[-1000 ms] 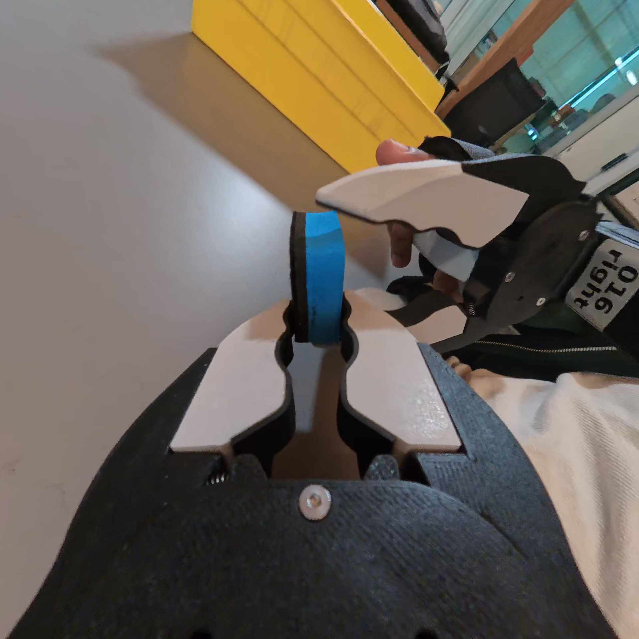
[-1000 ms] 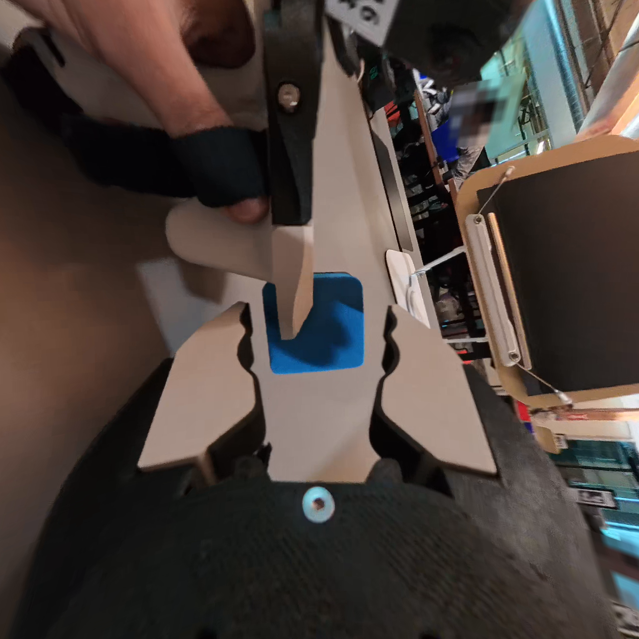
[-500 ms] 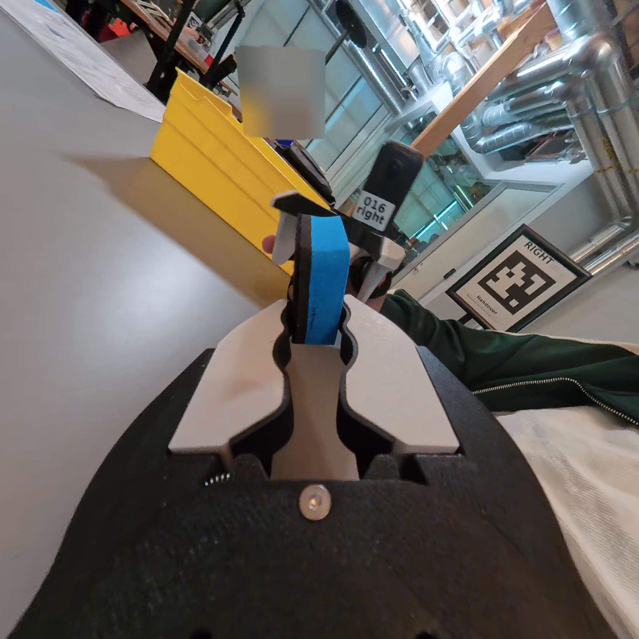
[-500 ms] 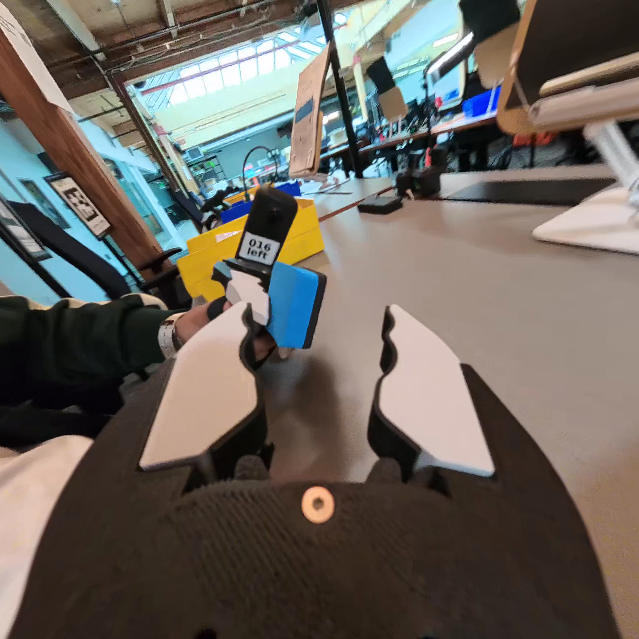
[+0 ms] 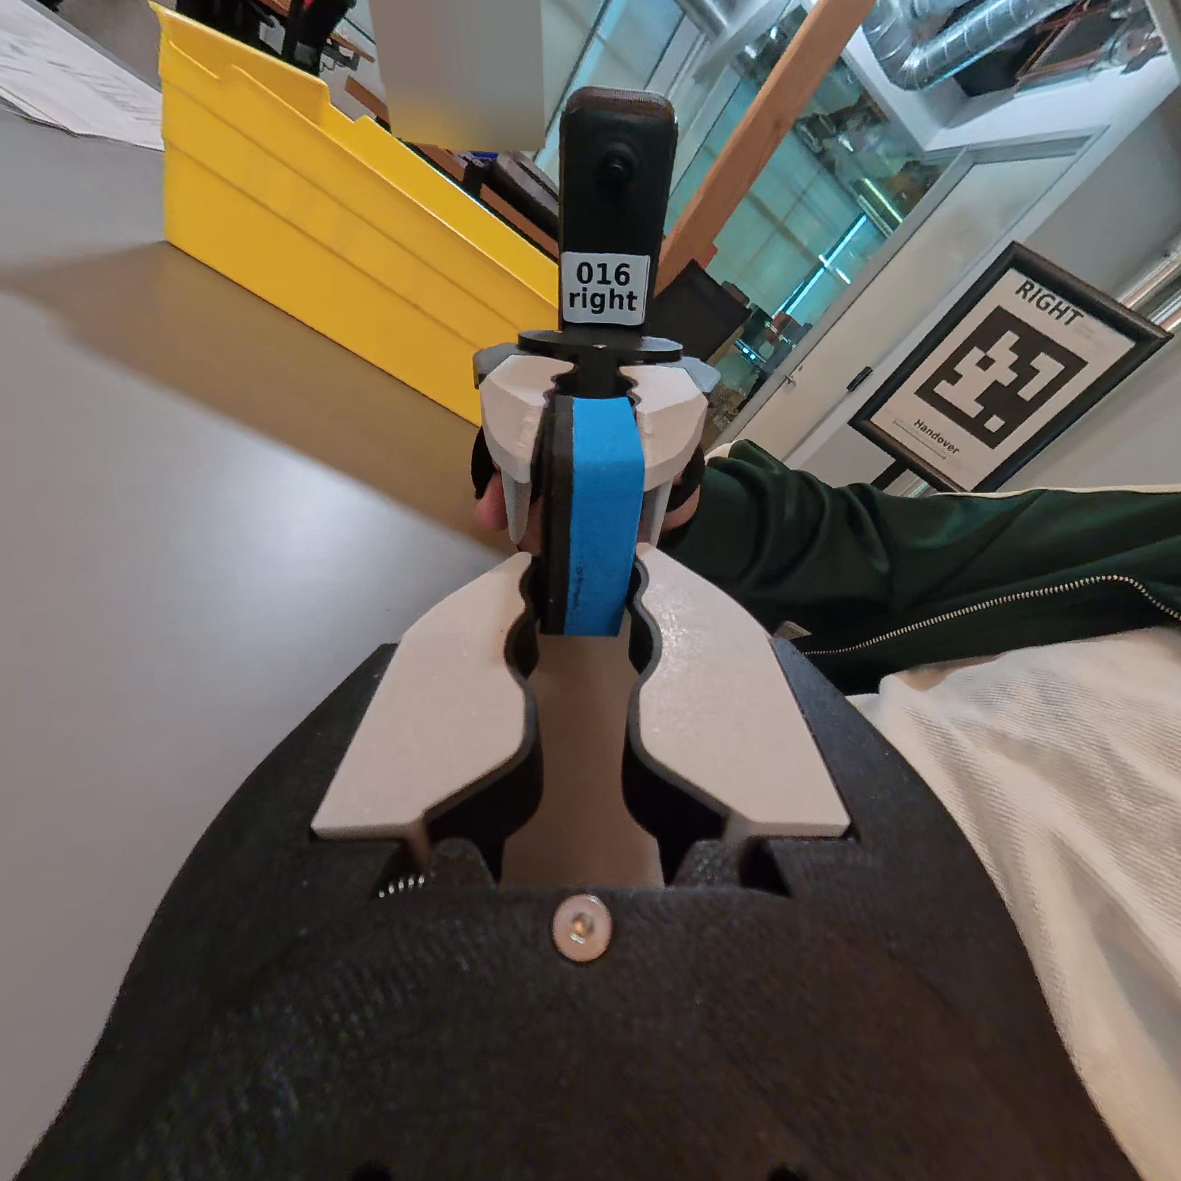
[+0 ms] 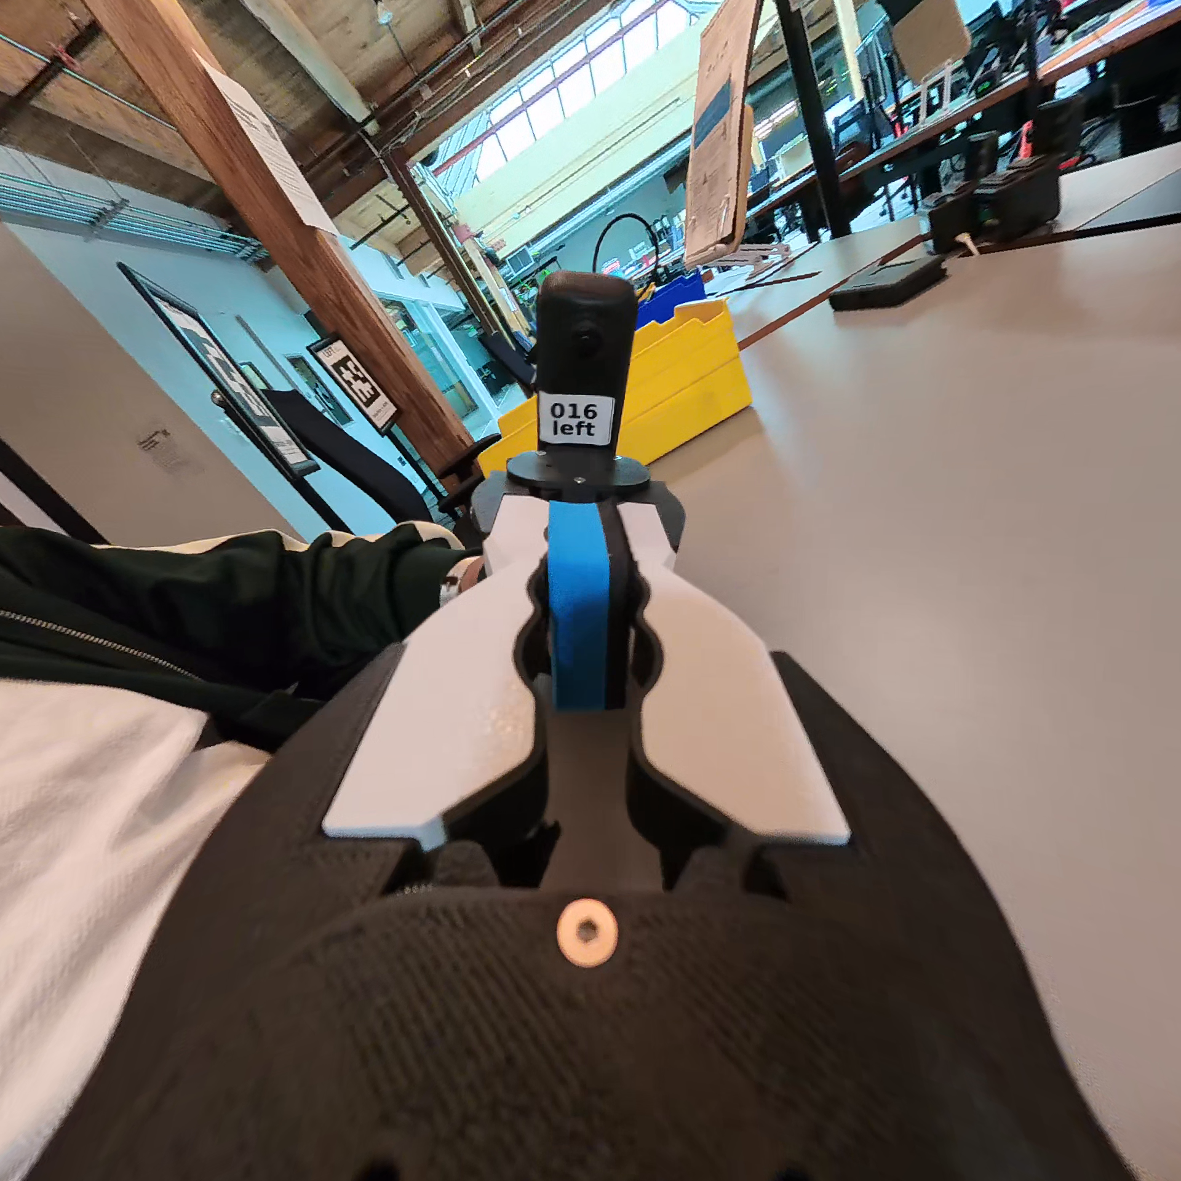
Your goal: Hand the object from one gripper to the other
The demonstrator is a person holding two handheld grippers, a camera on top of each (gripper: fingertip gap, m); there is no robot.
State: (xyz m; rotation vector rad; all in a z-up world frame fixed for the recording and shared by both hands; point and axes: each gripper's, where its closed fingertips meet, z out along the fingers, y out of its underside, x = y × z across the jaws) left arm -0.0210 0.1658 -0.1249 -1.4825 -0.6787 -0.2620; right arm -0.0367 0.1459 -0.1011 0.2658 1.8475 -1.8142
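Right gripper (image 6: 585,597) now around pad (image 6: 578,629), above table (image 6: 958,511)

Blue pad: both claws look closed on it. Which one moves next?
Left, probably. The blue pad is pinched at both ends, by the left claw and the right claw. The right's fingers reach farther along it, so the left should open and retreat.
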